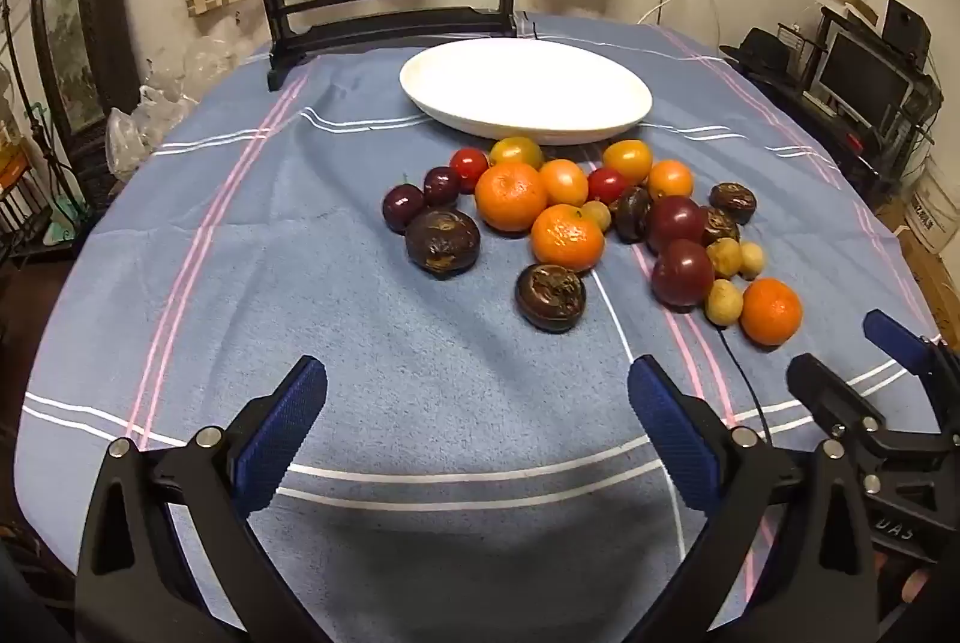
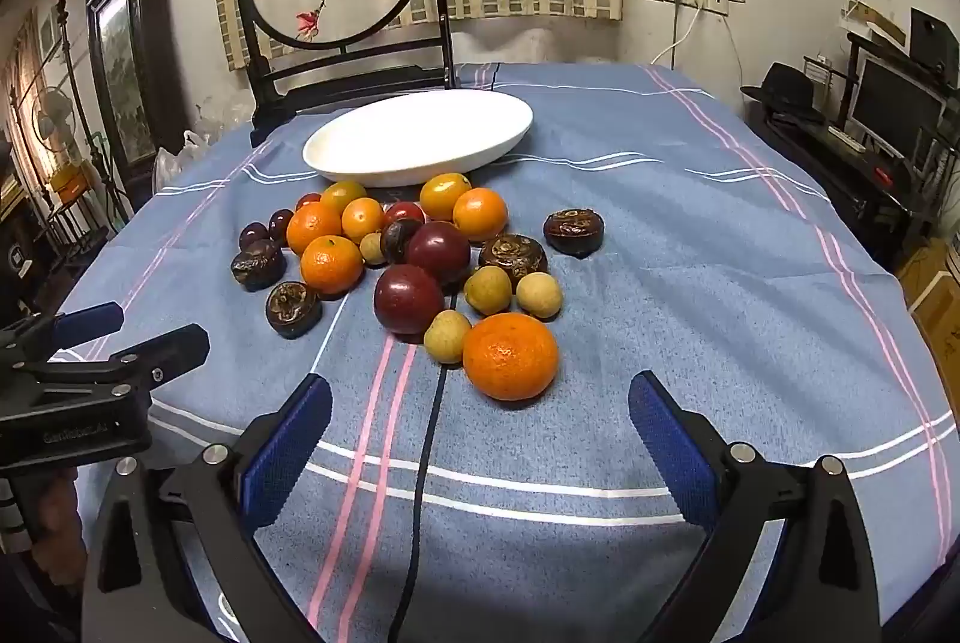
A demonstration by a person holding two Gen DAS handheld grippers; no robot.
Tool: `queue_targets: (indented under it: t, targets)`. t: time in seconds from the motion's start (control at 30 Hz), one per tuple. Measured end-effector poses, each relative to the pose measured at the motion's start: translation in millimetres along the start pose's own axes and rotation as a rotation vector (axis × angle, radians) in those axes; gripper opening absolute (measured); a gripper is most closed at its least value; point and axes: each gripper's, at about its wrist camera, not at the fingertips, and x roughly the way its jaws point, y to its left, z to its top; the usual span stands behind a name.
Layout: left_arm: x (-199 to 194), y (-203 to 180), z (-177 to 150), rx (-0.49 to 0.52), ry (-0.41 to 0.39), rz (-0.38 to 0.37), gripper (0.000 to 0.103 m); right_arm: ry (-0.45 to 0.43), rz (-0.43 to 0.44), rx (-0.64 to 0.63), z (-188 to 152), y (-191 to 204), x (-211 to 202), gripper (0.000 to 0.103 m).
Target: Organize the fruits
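**On the tabletop: fruit heaped beside a white dish, both tools open**

Across the blue-striped tabletop [image 2: 690, 247] a fruit pile [image 2: 414, 259] lies loose at 12 o'clock from both tools, just short of the white dish [image 2: 420, 139], which holds nothing. Nearest, a tangerine [image 2: 510, 356] sits at 12 o'clock from the right hand-held gripper [image 2: 480, 421], fingers spread apart, gripping nothing. At 9 o'clock, the left hand-held gripper [image 1: 477, 403] likewise gapes wide over bare cloth.
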Motion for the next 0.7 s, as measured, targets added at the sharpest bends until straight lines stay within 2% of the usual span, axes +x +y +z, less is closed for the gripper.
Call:
queue_targets:
  t: [0.3,0.7]
  targets:
    - [3,-5,-3,0.012,0.013,-0.007,0.098,0.011,-0.018,-0.029,-2,3,4,0.099]
    - [7,-3,-3,-0.008,0.033,-0.003,0.098,0.015,-0.018,0.01,-3,-6,5,0.099]
